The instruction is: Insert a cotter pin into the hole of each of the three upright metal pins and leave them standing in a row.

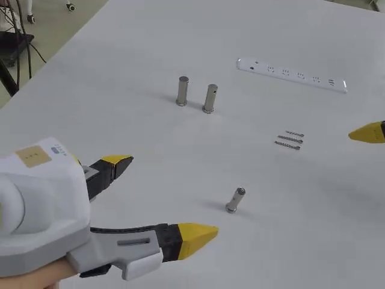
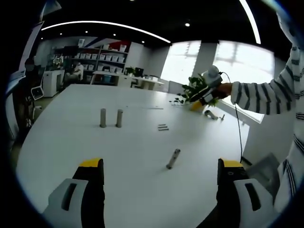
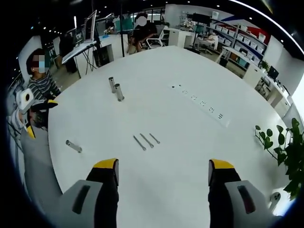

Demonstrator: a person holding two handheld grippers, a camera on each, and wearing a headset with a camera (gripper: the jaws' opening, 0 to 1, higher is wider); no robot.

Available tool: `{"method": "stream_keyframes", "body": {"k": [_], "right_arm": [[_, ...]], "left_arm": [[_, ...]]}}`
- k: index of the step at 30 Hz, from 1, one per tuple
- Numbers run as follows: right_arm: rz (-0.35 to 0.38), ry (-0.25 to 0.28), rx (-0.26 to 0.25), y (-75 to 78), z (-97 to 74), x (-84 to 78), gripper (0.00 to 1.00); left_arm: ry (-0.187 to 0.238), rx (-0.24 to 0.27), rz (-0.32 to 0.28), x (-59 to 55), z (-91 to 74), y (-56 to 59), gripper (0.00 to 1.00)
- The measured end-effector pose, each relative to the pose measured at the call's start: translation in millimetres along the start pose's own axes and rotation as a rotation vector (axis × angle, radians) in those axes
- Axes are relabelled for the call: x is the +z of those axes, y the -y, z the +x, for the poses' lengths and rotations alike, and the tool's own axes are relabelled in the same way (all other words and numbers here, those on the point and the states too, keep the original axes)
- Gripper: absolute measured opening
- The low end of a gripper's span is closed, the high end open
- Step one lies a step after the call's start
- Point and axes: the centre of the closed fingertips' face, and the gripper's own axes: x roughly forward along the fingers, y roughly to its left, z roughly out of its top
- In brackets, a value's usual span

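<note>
Just on the near side of the power strip (image 1: 292, 75), three cotter pins (image 1: 290, 139) lie side by side on the white table (image 1: 120, 72), none of them fitted yet. Farther from the strip, the first metal pin (image 1: 183, 90) and the second metal pin (image 1: 209, 98) stand upright close together. The third metal pin (image 1: 235, 200) sits farthest from the strip and appears to lie tipped on its side. The left gripper (image 1: 173, 195) hovers just beside it, jaws spread wide and empty. The right gripper (image 3: 164, 171) hangs over the table beyond the cotter pins, jaws likewise spread and holding nothing. The fallen pin is the likely trouble: being round, it could roll off if one jaw touches it first. The cotter pins are thin, flat on the table and close together, so a grab may slip over them or lift two at once. A careless reach towards the strip could also topple the standing pair.
</note>
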Motion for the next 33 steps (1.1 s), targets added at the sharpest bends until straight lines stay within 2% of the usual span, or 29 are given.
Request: {"method": "stream_keyframes", "body": {"k": [3,13,18,27,31,33], "right_arm": [[-0.019,-0.012,0.006,2.1,4.7,5.6,0.74],[-0.153,-0.072,0.013,30.8,26.1,36.0,0.72],[-0.171,-0.078,0.024,29.4,32.4,47.7,0.7],[-0.25,-0.15,0.038,40.4,52.3,49.1,0.61],[-0.262,-0.169,0.075,32.9,63.7,45.6,0.56],[-0.291,-0.185,0.1,25.5,71.4,42.3,0.54]], "left_arm": [[-0.003,0.003,-0.002,0.4,-0.1,-1.0,0.99],[-0.013,0.011,-0.006,1.6,0.3,-3.5,0.99],[-0.019,0.015,-0.012,0.5,1.2,-4.8,0.99],[-0.027,0.027,-0.022,-0.5,3.2,-6.6,0.99],[-0.037,0.034,-0.022,-2.6,3.5,-8.0,0.99],[-0.041,0.038,-0.025,-3.5,3.3,-8.7,0.99]]}}
